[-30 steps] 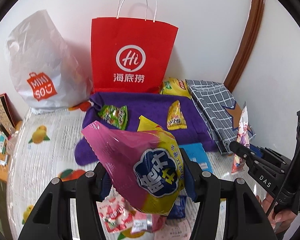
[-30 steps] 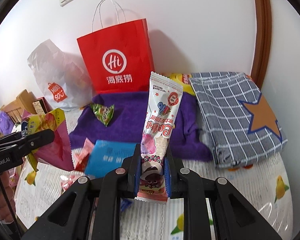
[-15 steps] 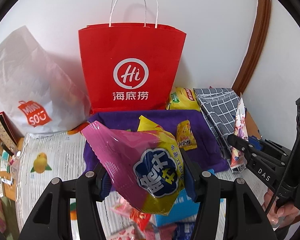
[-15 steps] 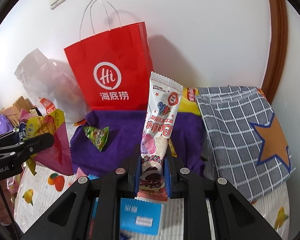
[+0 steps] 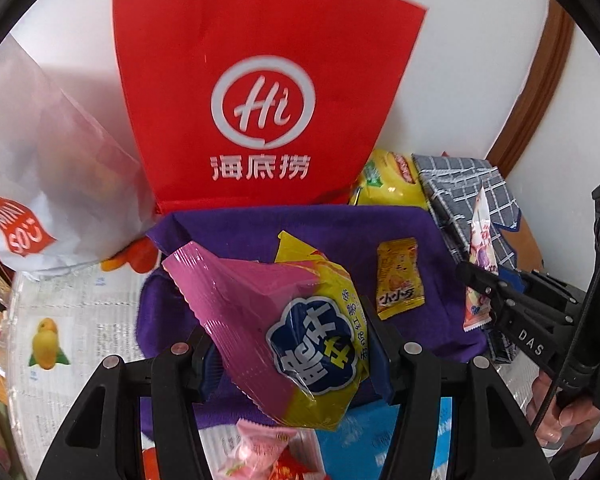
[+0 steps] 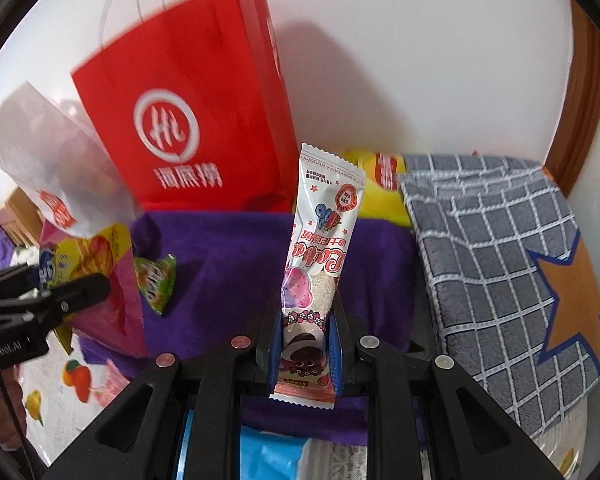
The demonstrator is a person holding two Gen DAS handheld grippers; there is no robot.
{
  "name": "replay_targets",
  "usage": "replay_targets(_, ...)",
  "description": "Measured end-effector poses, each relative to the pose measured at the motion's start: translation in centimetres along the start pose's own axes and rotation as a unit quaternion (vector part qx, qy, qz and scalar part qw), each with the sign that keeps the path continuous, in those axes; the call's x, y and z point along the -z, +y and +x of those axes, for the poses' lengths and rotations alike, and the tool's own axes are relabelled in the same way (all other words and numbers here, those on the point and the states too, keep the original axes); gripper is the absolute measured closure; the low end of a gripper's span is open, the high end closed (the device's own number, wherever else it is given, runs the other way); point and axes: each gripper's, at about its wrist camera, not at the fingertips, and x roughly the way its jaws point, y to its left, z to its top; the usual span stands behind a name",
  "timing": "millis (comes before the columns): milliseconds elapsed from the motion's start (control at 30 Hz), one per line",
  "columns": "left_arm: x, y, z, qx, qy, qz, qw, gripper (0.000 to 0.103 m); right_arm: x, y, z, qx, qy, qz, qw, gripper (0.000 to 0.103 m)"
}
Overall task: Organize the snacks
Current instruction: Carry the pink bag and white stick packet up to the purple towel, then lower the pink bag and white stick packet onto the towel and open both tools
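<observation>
left claw (image 5: 292, 356) squeezes one pink-yellow chip bag (image 5: 284, 328) | right claw (image 6: 304, 344) pinched tight on one tall snack stick (image 6: 320, 256) | just ahead: purple cloth (image 5: 340, 224) with two small packets so far | few snacks under the claws left | one red bag (image 5: 260, 100) behind

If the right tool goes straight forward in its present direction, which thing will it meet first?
Probably the purple cloth. The right tool, shut on a long snack pack, points down at it. The red bag stands behind, though depth is hard to judge.
</observation>
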Motion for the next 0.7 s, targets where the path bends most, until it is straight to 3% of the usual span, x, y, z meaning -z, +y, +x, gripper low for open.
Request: replay_targets(700, 0.5, 2.4, 7.0, -0.012, 0.081, -0.016, 0.9965, 0.047, 1.3, -0.8, 6.6, 0.015, 0.083, -0.008, 0.996, 0.083)
